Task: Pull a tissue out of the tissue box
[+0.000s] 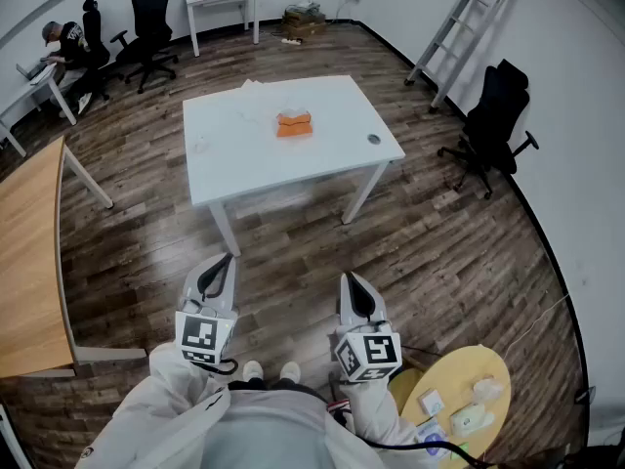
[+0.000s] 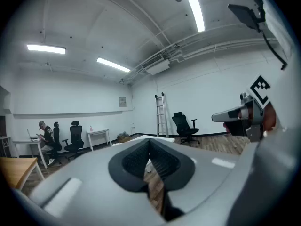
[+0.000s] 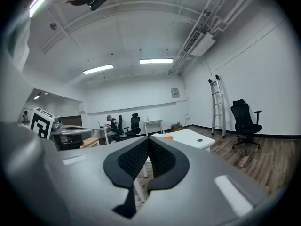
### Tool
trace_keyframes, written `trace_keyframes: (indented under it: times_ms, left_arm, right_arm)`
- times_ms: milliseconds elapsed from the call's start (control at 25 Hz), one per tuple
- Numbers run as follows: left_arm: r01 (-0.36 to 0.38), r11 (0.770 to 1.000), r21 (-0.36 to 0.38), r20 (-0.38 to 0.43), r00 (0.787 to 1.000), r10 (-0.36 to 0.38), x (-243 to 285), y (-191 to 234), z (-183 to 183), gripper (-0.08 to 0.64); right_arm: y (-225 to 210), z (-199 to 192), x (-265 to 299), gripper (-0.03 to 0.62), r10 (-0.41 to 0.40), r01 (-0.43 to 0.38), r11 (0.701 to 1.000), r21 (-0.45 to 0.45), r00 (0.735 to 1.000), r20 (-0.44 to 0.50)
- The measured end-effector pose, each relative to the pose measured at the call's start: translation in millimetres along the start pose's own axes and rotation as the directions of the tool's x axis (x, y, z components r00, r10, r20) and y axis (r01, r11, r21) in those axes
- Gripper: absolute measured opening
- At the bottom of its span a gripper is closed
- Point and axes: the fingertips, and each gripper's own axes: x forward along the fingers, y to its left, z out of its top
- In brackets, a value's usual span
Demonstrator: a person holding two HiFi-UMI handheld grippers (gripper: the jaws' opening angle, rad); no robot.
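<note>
floor (image 1: 459,252): dark wood planks across the whole room.
white table (image 1: 244,159): rectangular, on white legs, in the middle of the room ahead of the person; a round cable hole (image 1: 373,139) sits near its right edge.
wooden table (image 1: 27,262): pale top along the left edge of the head view.
ladder (image 1: 459,27): leans on the far right wall.
black office chair (image 1: 493,115): just beside the ladder, by the right wall.
seated person (image 1: 66,39): at a desk in the back left corner, with two more black chairs next to them.
yellow round top (image 1: 469,364): low at the person's right, carrying small pale items too small to tell.
left gripper (image 1: 229,259): held about level in front of the person, jaws closed tip to tip, nothing between them.
right gripper (image 1: 350,278): beside the left one, also about level, jaws pressed together and empty.
tissue box (image 1: 294,124): orange, near the middle of the white table, a white tissue standing up from its top; well apart from both grippers; its print is too small to read.
marker cubes (image 1: 203,338): one on each gripper, their faces bearing black-and-white square codes.
wall notice (image 3: 175,92): small framed sheet on the far wall, text too small to read.
</note>
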Motion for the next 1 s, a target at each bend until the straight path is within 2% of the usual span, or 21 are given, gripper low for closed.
trace_keyframes:
  times_ms: [280,1000]
  left_arm:
    - [-0.007,1.0,-0.009,0.004,1.0,0.007,-0.1,0.2,3.4,0.0]
    - [-0.024,1.0,0.004,-0.007,1.0,0.024,5.7,-6.1,5.0,0.0]
  right_arm:
    - [-13.7,3.7,-7.7,0.0,-0.037,0.037,0.999,-0.006,0.999,0.004]
    - [-31.1,3.3,-13.5,0.002,-0.029,0.029,0.999,0.026,1.0,0.012]
